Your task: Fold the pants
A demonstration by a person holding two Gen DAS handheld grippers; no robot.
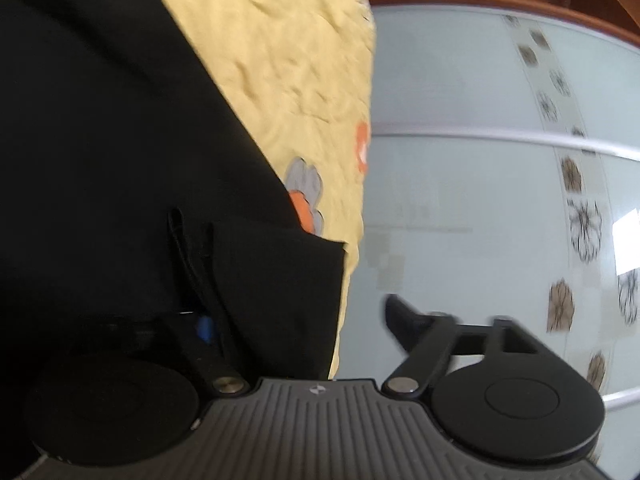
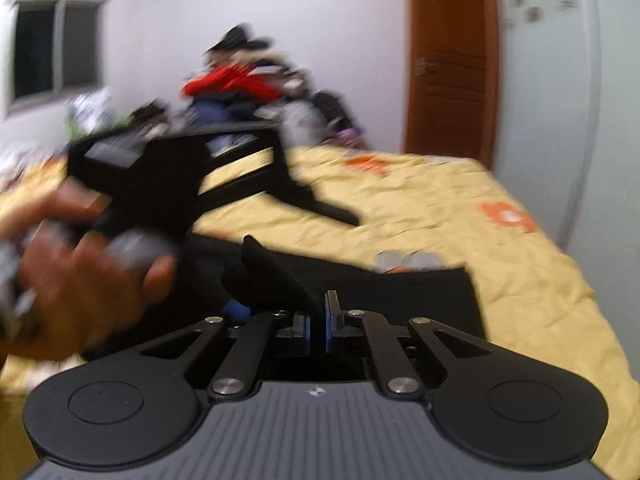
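Bed (image 2: 520, 280): yellow crinkled sheet with orange and grey flower prints, carrying everything. Its far right corner sits near a brown door (image 2: 448, 60); a clothes pile (image 2: 248, 88) is heaped past the far edge, and a window (image 2: 52, 48) is at upper left. Left wrist view shows pale glass wardrobe panels (image 1: 480, 160) beyond the bed's side edge.

Pants (image 2: 420, 292): black, lying on the near part of the bed, with a squared end toward the right side edge. The long axis seems to run left-right across the right wrist view; the frame is blurred, so that is a guess.

Right tool (image 2: 323, 316): jaws closed, pinching a raised ridge of pants fabric directly ahead of it. It is the nearer tool and already has cloth.

Left tool (image 1: 304, 320): jaws spread wide. One finger (image 1: 404, 320) hangs past the bed's edge in free air; the other is lost against black cloth. Nothing clamped, as far as I can see. In the right wrist view it hangs above the pants, held by the left hand (image 2: 80, 280).

Judgement: the left tool needs to come down on the pants edge before any fold carry.
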